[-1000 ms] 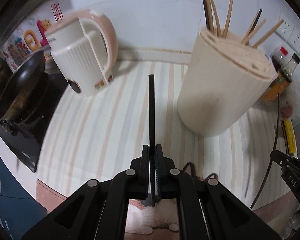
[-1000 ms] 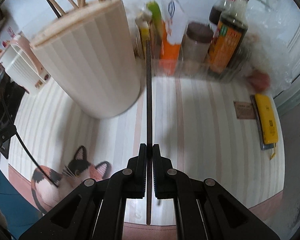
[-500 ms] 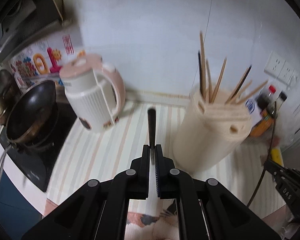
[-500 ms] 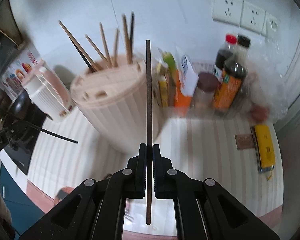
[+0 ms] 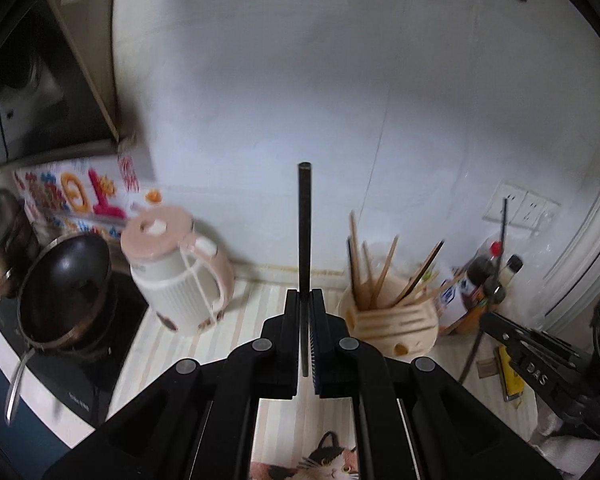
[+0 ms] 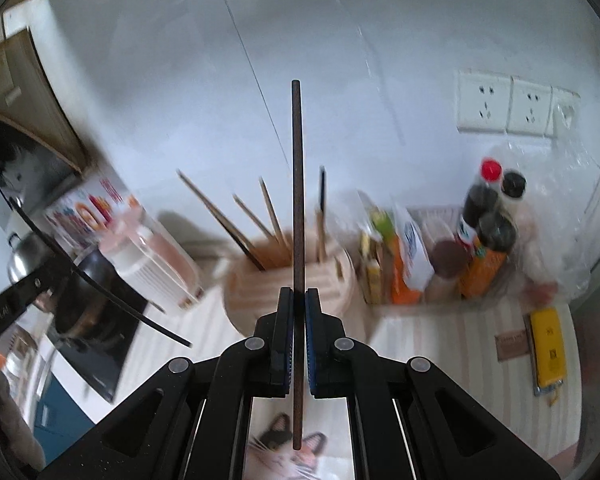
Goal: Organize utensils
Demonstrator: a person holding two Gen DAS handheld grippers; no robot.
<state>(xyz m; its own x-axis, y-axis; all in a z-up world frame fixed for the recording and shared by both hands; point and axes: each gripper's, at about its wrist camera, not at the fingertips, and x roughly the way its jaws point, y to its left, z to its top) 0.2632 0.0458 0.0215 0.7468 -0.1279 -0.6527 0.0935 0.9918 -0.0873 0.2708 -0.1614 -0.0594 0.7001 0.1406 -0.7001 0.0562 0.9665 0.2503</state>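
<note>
My left gripper point(image 5: 305, 300) is shut on a black chopstick point(image 5: 304, 232) that points up and forward, high above the counter. My right gripper point(image 6: 298, 300) is shut on another dark chopstick point(image 6: 297, 184), also held upright. The cream utensil holder point(image 5: 388, 320) with several wooden chopsticks stands below on the striped counter; it also shows in the right wrist view point(image 6: 288, 284). The right gripper shows at the right of the left wrist view point(image 5: 540, 364), the left gripper at the left of the right wrist view point(image 6: 12, 304).
A pink and white kettle point(image 5: 180, 276) and a black wok point(image 5: 64, 288) on a stove stand at the left. Sauce bottles point(image 6: 488, 232) and packets sit by the wall at the right, a yellow item point(image 6: 546, 344) beyond. A cat-print mat point(image 5: 328, 460) lies near.
Both grippers have risen well above the counter, each still holding its chopstick. The holder and kettle now look smaller and lower in both views.
</note>
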